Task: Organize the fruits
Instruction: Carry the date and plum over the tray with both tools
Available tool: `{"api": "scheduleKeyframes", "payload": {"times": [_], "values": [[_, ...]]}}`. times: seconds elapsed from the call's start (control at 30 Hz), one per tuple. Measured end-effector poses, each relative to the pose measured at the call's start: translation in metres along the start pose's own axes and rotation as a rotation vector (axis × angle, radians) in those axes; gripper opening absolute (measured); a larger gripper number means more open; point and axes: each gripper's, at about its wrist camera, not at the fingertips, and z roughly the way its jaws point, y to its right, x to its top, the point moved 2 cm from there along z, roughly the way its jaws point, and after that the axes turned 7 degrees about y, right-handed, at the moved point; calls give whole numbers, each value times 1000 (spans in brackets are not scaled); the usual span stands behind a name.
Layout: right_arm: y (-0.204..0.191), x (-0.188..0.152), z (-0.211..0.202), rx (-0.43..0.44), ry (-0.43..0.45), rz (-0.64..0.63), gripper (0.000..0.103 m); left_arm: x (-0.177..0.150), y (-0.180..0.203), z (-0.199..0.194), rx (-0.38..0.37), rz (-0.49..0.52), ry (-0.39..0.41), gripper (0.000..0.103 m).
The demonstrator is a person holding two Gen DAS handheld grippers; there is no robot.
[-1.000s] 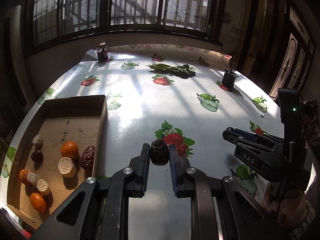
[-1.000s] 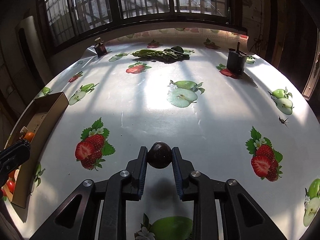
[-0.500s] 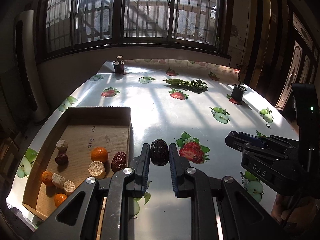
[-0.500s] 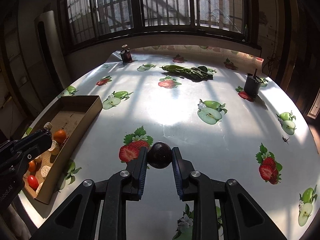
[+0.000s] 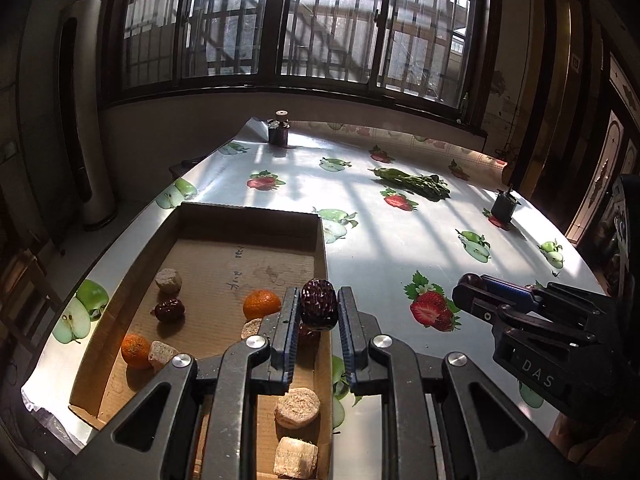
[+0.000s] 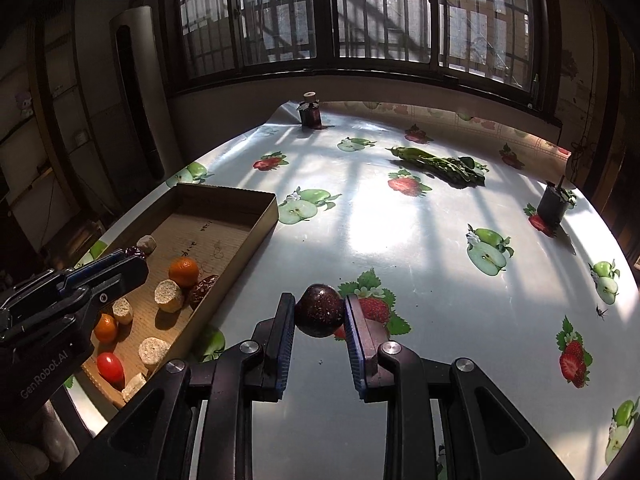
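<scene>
A wrinkled dark red date (image 5: 318, 309) sits pinched between the two blue-padded fingers of the left tongs (image 5: 319, 314), at their very tips, standing upright and held clear above the right-hand wall of the cardboard tray (image 5: 256, 216). The pads press on both of its sides, so these tongs are closed on it.

A round, dark purple fruit (image 6: 319, 310) with a speckled skin is clamped the same way at the tips of the right tongs (image 6: 320, 314); it bulges past the pads toward the camera's far side and hangs over the table (image 6: 400, 224), above a printed strawberry and just to the right of the tray.

Inside the tray lie two oranges (image 5: 262, 304), another date (image 5: 170, 310) and several pale, cut cylindrical pieces (image 5: 297, 407); the right wrist view also shows a small red tomato (image 6: 110, 367) near the tray's near end. The left tongs appear in that view over the tray's left part, and the right tongs appear in the left wrist view off to the right, well apart from the tray.

Farther out on the fruit-printed tablecloth rest a bunch of green leaves (image 6: 440, 164), a small dark jar (image 6: 310, 112) at the far edge and a dark pot (image 6: 552, 204) at the right. Barred windows (image 6: 360, 12) run behind the table.
</scene>
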Motion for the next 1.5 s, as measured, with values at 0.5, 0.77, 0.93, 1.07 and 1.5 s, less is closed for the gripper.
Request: {"api": "scheduleKeyframes", "payload": {"times": [0.5, 0.77, 0.93, 1.07, 1.5], "values": [[-52, 11, 10, 94, 3, -52, 27, 11, -73, -23, -1, -76, 69, 18], [-73, 25, 31, 143, -24, -67, 27, 37, -112, 9, 78, -45, -21, 18], [-85, 35, 61, 189, -67, -41, 27, 46, -127, 46, 108, -34, -105, 18], [-94, 37, 92, 207, -122, -24, 27, 42, -133, 81, 119, -21, -185, 18], [-100, 32, 160, 177, -227, -25, 27, 22, -134, 152, 120, -34, -370, 18]]}}
